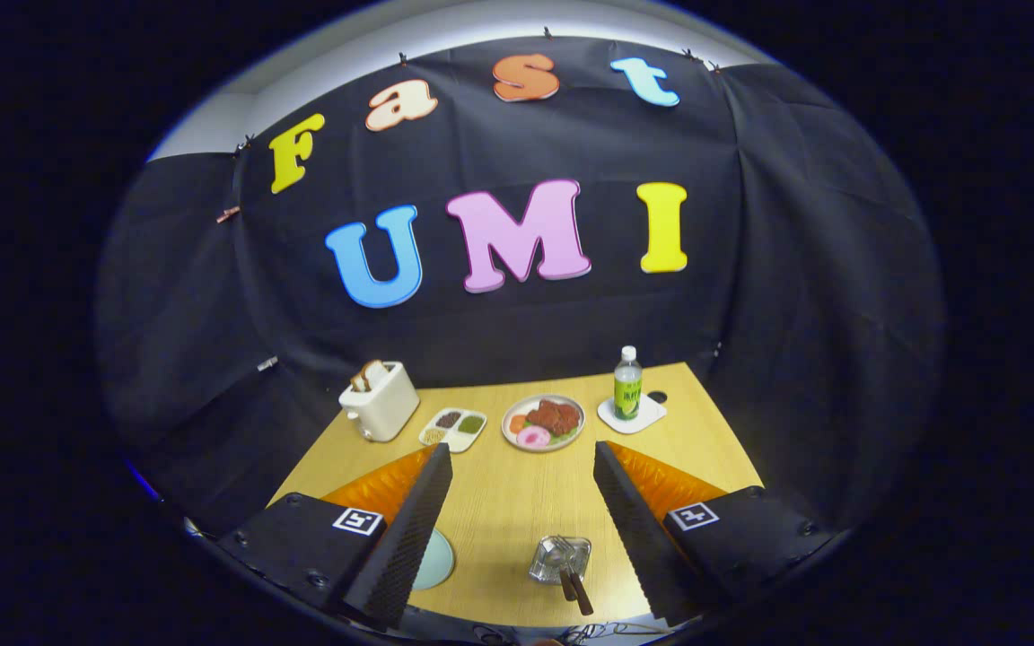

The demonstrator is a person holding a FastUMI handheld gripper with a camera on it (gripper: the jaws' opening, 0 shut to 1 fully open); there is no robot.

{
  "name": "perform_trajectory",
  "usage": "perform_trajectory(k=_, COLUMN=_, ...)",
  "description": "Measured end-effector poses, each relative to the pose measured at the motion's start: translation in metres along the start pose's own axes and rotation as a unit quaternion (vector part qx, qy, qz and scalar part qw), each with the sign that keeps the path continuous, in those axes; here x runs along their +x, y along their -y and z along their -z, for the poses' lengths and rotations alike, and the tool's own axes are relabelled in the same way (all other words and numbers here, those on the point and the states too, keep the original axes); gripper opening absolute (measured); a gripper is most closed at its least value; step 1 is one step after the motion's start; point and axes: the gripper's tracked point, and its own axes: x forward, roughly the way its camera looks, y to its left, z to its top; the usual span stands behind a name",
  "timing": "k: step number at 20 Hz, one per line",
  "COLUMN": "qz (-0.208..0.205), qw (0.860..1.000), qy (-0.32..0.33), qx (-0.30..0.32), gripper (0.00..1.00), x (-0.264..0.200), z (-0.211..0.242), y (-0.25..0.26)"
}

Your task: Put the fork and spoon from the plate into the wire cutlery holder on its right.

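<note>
My gripper (pixel 521 462) is open, held high above the wooden table (pixel 499 502), with nothing between its two ridged black fingers (pixel 418 520). Down between the fingers, close to the table's near edge, stands the wire cutlery holder (pixel 560 558). Utensils with dark brown handles (pixel 575 588) sit in it, handles leaning toward me. To the holder's left, a pale blue-green plate (pixel 434 561) peeks out from behind the left finger; most of it is hidden.
At the table's far side stand a cream toaster with bread (pixel 380 401), a white divided dish of condiments (pixel 454 428), a plate of food (pixel 543 421), and a green bottle (pixel 627 386) on a white coaster (pixel 632 414).
</note>
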Motion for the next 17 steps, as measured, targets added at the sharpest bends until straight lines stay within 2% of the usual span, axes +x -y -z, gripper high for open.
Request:
perform_trajectory(k=3, qz=0.007, qw=0.997, qy=0.076, qx=-0.029, gripper=0.99, x=-0.016, z=-0.028, y=-0.009)
perform_trajectory(k=7, qz=0.034, qw=0.988, qy=0.133, qx=-0.07, gripper=0.99, x=-0.034, z=-0.041, y=-0.02)
perform_trajectory(k=9, qz=0.057, qw=0.984, qy=0.144, qx=-0.086, gripper=0.99, x=-0.04, z=-0.032, y=-0.018)
perform_trajectory(k=12, qz=0.038, qw=0.987, qy=0.136, qx=-0.075, gripper=0.99, x=-0.044, z=-0.013, y=-0.041)
perform_trajectory(k=17, qz=0.028, qw=0.989, qy=0.127, qx=-0.065, gripper=0.99, x=-0.041, z=-0.006, y=-0.043)
